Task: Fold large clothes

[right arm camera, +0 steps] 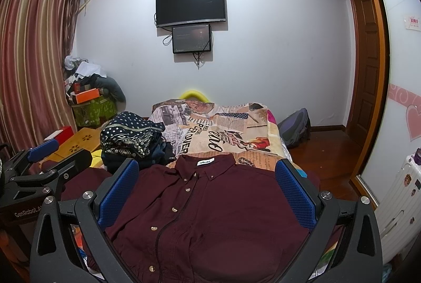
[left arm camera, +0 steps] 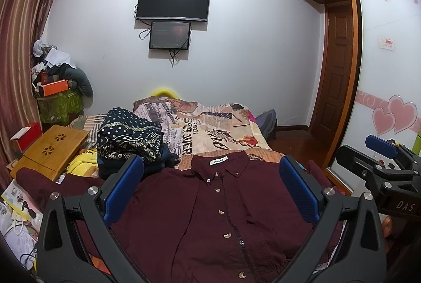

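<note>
A dark maroon button-up shirt lies flat, front up, on the bed, collar toward the far wall; it also shows in the right wrist view. My left gripper is open and empty, held above the shirt's chest with its blue pads wide apart. My right gripper is open and empty too, hovering above the same shirt. The right gripper shows at the right edge of the left wrist view. The left gripper shows at the left edge of the right wrist view.
A newspaper-print bedspread covers the bed. A pile of dark patterned clothes sits left of the collar. A wooden lap table and clutter lie at the left. A backpack rests on the floor right of the bed, near the wardrobe.
</note>
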{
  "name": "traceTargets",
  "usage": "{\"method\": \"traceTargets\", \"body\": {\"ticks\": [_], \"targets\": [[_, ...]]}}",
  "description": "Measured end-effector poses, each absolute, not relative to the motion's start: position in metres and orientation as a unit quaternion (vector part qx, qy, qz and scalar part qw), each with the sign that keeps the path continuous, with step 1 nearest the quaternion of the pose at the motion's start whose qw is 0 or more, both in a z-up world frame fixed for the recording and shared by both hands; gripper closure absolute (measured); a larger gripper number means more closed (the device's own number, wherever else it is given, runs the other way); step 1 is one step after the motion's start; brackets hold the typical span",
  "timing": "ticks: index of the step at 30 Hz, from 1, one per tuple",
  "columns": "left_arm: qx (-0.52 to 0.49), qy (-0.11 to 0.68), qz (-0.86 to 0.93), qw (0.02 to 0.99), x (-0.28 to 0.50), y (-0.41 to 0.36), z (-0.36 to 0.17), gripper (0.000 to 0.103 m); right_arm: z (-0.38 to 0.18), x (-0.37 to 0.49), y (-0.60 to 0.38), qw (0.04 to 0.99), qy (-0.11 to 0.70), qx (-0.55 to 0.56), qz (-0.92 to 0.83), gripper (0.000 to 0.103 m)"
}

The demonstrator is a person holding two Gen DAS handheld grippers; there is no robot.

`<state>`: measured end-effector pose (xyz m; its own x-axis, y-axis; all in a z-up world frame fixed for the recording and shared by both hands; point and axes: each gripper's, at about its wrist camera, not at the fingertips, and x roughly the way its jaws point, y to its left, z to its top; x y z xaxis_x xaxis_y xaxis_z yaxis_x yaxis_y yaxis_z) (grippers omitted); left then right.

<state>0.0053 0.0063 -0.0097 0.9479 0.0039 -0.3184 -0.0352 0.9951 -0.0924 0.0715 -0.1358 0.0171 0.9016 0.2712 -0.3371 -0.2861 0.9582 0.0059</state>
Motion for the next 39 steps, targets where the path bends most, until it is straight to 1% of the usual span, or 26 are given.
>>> {"method": "traceTargets", "body": {"ticks": [28, 39], "targets": [[-0.046, 0.168, 0.015, 0.985, 0.006, 0.008, -0.015, 0.000, 0.009, 0.069, -0.129, 0.974, 0.173, -0.022, 0.145, 0.000], [-0.051, 0.181, 0.017, 0.982, 0.021, 0.014, -0.017, 0.000, 0.011, 0.081, -0.134, 0.973, 0.185, -0.015, 0.139, 0.000]]}}
